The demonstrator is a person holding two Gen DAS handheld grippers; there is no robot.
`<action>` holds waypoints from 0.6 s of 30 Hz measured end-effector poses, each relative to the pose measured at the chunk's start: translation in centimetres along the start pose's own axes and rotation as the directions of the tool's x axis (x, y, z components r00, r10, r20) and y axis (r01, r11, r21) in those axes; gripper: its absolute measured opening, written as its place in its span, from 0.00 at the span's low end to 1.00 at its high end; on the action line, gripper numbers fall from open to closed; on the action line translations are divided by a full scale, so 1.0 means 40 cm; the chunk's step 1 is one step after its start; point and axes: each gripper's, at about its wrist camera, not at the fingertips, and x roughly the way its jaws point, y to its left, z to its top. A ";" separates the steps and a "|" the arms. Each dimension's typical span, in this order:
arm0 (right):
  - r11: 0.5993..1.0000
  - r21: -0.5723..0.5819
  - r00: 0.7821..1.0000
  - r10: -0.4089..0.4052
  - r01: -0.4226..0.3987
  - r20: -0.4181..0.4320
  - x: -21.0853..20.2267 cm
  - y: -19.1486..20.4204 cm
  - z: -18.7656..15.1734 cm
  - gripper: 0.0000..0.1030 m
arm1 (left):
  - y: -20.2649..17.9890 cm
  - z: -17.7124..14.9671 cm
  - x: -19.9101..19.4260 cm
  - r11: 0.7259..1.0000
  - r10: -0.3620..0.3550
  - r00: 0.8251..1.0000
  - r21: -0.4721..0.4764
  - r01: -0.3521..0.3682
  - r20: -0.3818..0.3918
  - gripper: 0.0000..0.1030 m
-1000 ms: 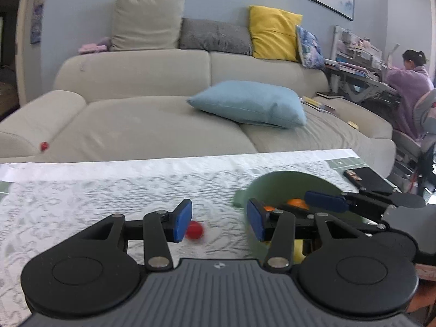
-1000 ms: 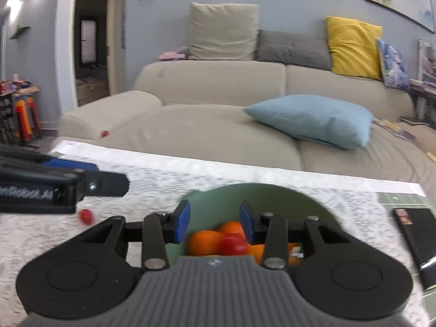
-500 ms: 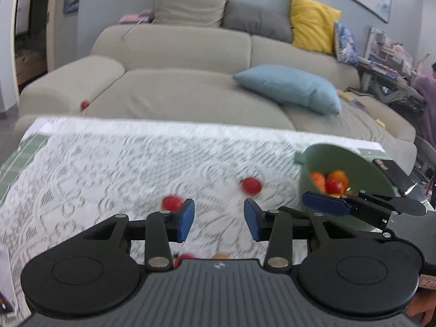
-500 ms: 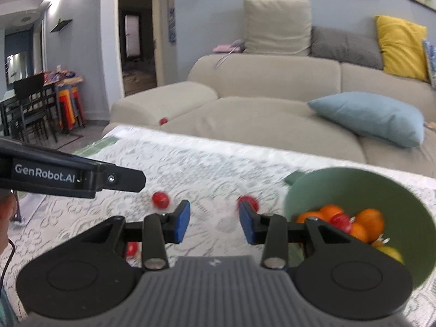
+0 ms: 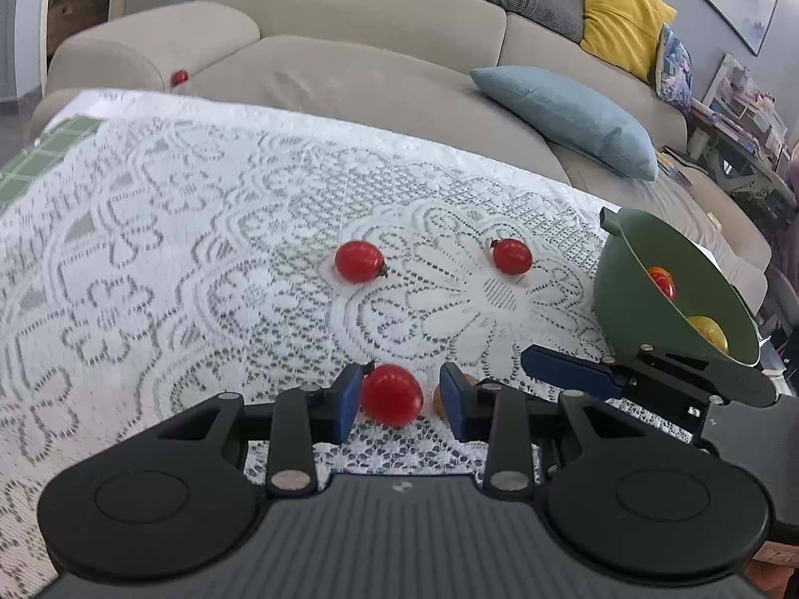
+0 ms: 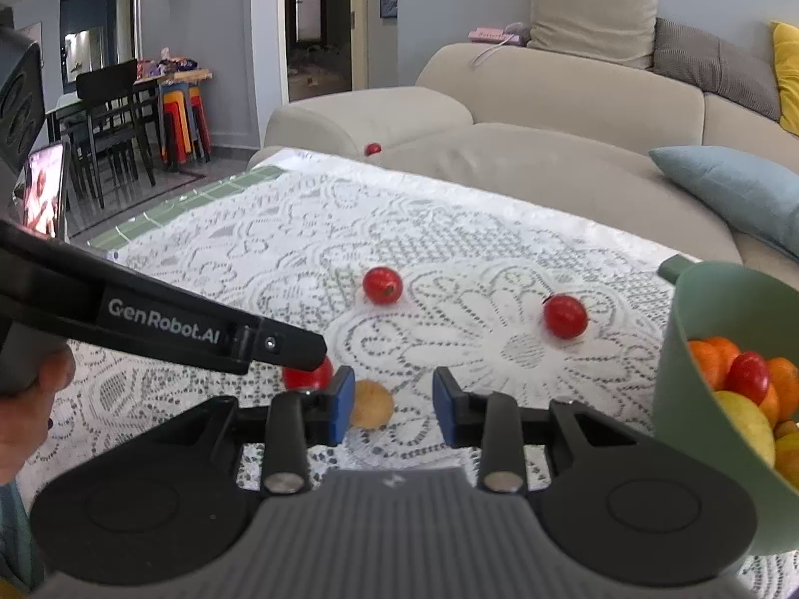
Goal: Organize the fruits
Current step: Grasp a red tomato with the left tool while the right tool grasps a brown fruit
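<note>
A red cherry tomato (image 5: pixel 391 394) lies on the lace cloth between the closing jaws of my left gripper (image 5: pixel 400 402). It sits against the left pad, with a gap to the right pad. A small tan fruit (image 6: pixel 370 404) lies between the closing jaws of my right gripper (image 6: pixel 393 402), close to its left pad and clear of the right one. Two more tomatoes (image 5: pixel 358 262) (image 5: pixel 511 256) rest farther out on the cloth. The green bowl (image 6: pixel 699 309) at the right holds oranges, a tomato and yellow fruit.
The lace-covered table (image 5: pixel 150 249) ends at a beige sofa (image 5: pixel 349 75) with a blue cushion (image 5: pixel 564 115); one tomato (image 5: pixel 179 77) lies on the sofa. A lit screen (image 6: pixel 45 189) stands at the table's left, with dining chairs (image 6: pixel 110 115) beyond.
Both grippers have swung left and dropped toward the cloth, pointing more steeply down. Their jaws have narrowed. A tomato now sits between the left jaws and the tan fruit between the right.
</note>
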 end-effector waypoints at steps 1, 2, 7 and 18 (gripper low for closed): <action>1.000 0.002 1.000 0.002 -0.002 -0.006 0.006 -0.001 -0.001 0.30 | 0.004 -0.002 0.004 1.000 -0.004 1.000 -0.006 0.004 -0.005 0.40; 1.000 0.006 1.000 0.006 -0.006 -0.013 0.013 -0.002 -0.001 0.30 | 0.006 -0.004 0.008 1.000 -0.006 1.000 -0.013 0.006 -0.009 0.40; 0.999 0.020 0.999 0.031 -0.030 -0.034 0.027 0.002 -0.015 0.30 | 0.014 -0.011 0.022 0.999 -0.021 1.000 -0.035 0.021 -0.014 0.41; 0.993 0.072 0.994 0.092 -0.088 -0.056 0.046 -0.003 -0.022 0.29 | 0.040 -0.008 0.040 0.997 -0.027 1.000 -0.073 0.026 -0.016 0.40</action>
